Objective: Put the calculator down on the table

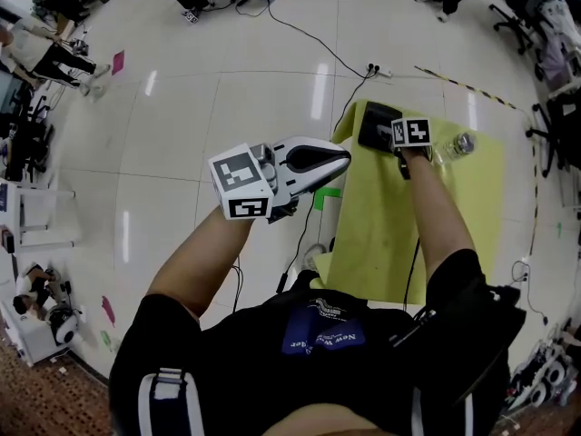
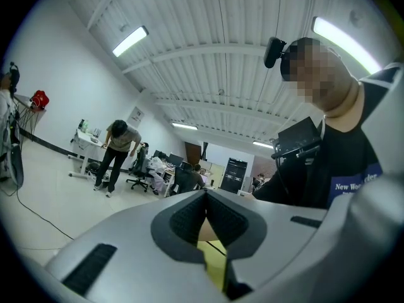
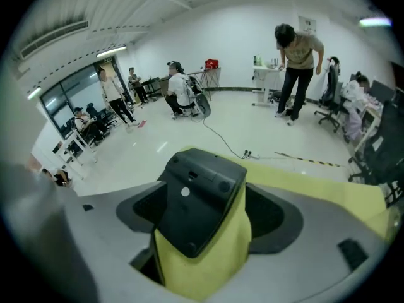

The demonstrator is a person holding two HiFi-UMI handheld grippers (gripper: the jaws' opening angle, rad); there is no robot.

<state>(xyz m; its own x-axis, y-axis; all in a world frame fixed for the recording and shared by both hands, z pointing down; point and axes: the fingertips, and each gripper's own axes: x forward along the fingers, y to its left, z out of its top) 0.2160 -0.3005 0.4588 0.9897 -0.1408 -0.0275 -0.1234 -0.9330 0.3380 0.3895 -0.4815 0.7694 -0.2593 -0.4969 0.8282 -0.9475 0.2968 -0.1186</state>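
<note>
There are two grippers, the left gripper (image 2: 206,223) and the right gripper (image 3: 205,229). There are two marker cubes, the left cube (image 1: 241,184) and the right cube (image 1: 411,133). There is one calculator (image 3: 199,201), one yellow table (image 1: 454,216), one bottle (image 1: 457,144) and one power strip (image 1: 377,69). At least four other people show in the right gripper view.

Black calculator (image 3: 201,197) — back up, on the yellow table's (image 1: 463,207) far corner

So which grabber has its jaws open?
The right gripper, over the yellow table: its jaws stand apart around the black calculator. The left gripper has its jaws together, empty.
</note>
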